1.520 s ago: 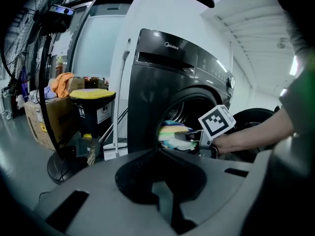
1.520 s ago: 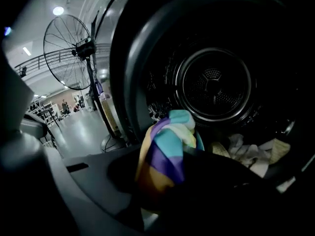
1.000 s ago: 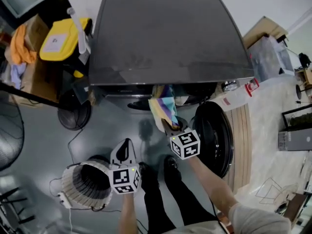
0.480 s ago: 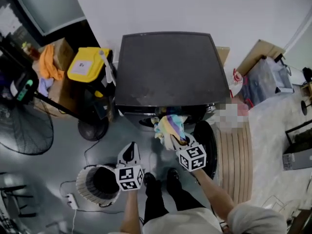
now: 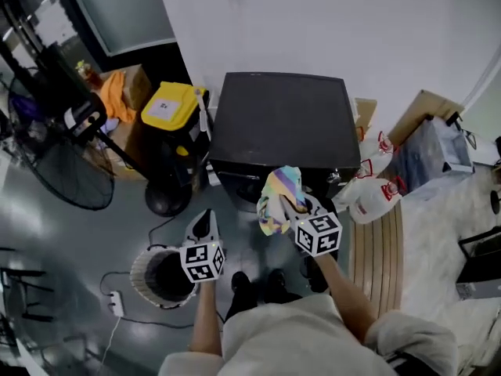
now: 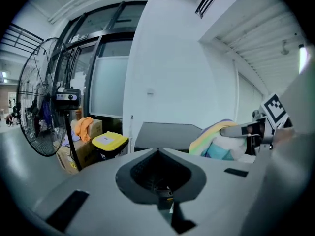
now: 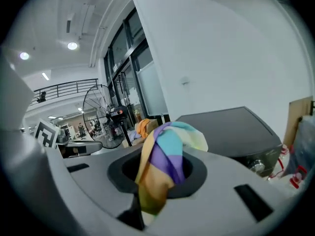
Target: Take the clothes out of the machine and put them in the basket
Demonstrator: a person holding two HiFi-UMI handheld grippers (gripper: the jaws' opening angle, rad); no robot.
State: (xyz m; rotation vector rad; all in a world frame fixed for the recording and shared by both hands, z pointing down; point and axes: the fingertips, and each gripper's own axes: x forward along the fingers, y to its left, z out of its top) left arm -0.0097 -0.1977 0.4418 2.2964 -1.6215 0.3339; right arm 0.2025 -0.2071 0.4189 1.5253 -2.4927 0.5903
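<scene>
We see the washing machine point(image 5: 282, 120) standing against the wall. The basket point(image 5: 149, 276) sits on the floor off the machine's front left corner. Our right gripper point(image 5: 288, 206) pinches the striped cloth point(image 5: 275, 198), which hangs in the air before the machine's front edge. Our left gripper point(image 5: 205, 216) is pressed together with nothing in it, by the basket's right rim.

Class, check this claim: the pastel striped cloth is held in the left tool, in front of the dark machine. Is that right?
Not quite. The cloth is held in the right tool, not the left. The right gripper view shows it clamped between that tool's jaws, in front of the dark machine. The left tool holds nothing.
</scene>
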